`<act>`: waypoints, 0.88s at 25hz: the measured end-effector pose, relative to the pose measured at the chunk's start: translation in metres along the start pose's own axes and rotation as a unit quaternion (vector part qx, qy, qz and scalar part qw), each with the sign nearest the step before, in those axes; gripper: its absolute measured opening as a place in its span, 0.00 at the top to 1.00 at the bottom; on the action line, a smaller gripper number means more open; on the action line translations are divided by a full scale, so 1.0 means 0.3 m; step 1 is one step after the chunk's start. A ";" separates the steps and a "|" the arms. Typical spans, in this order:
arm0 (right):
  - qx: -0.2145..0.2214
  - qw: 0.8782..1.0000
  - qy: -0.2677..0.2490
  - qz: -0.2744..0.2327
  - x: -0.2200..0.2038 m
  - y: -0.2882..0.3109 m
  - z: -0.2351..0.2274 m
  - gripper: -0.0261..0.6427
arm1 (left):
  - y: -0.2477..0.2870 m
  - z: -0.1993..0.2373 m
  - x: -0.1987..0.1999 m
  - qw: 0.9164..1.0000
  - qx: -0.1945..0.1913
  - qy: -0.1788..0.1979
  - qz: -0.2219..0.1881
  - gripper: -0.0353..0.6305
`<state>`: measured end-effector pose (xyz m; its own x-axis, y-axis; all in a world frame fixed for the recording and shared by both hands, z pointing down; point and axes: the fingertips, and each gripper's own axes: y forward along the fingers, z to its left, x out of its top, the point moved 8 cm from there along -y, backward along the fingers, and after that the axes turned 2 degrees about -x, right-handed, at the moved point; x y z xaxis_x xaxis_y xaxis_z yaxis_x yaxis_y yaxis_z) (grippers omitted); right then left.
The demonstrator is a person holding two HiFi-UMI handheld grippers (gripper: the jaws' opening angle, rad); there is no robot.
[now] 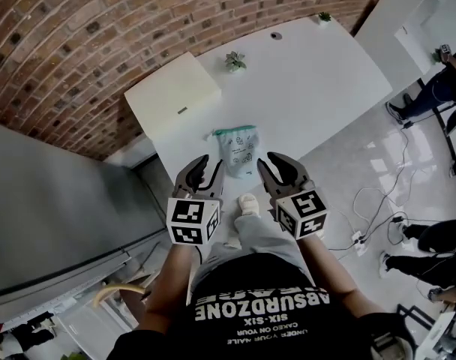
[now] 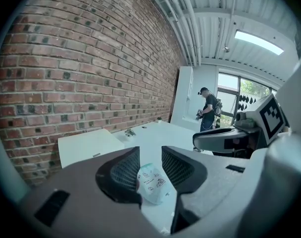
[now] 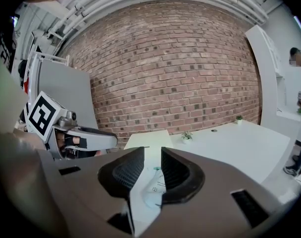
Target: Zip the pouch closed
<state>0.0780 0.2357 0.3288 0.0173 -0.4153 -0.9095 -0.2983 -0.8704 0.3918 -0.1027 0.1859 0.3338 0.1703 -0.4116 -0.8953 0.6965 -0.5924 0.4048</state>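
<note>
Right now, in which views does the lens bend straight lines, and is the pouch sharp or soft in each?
Head view: the brick wall bows into an arc, the pouch is fairly sharp, the floor shows pale glare. Left gripper view: strong fisheye with dark corners, a ceiling light blown out, pouch soft. Right gripper view: brick courses curve too, pouch soft.

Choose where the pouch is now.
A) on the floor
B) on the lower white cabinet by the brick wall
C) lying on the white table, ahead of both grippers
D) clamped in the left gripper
C: the head view shows the pouch lying flat on the white table, with the left gripper and the right gripper both open just short of it.
</note>
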 end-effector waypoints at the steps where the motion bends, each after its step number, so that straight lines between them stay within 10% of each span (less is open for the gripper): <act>1: 0.003 1.000 -0.001 0.002 0.004 0.012 -0.016 0.83 | 0.015 0.006 0.003 1.000 0.004 0.000 0.003 0.77; 22: 0.072 0.996 -0.025 0.050 0.029 0.232 -0.280 0.83 | 0.233 0.105 0.027 0.997 0.063 -0.028 0.046 0.77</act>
<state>0.1375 0.1494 0.3598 -0.0664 -0.4818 -0.8738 -0.4303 -0.7763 0.4607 -0.0746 0.1192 0.3608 0.1869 -0.5044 -0.8430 0.5861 -0.6314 0.5078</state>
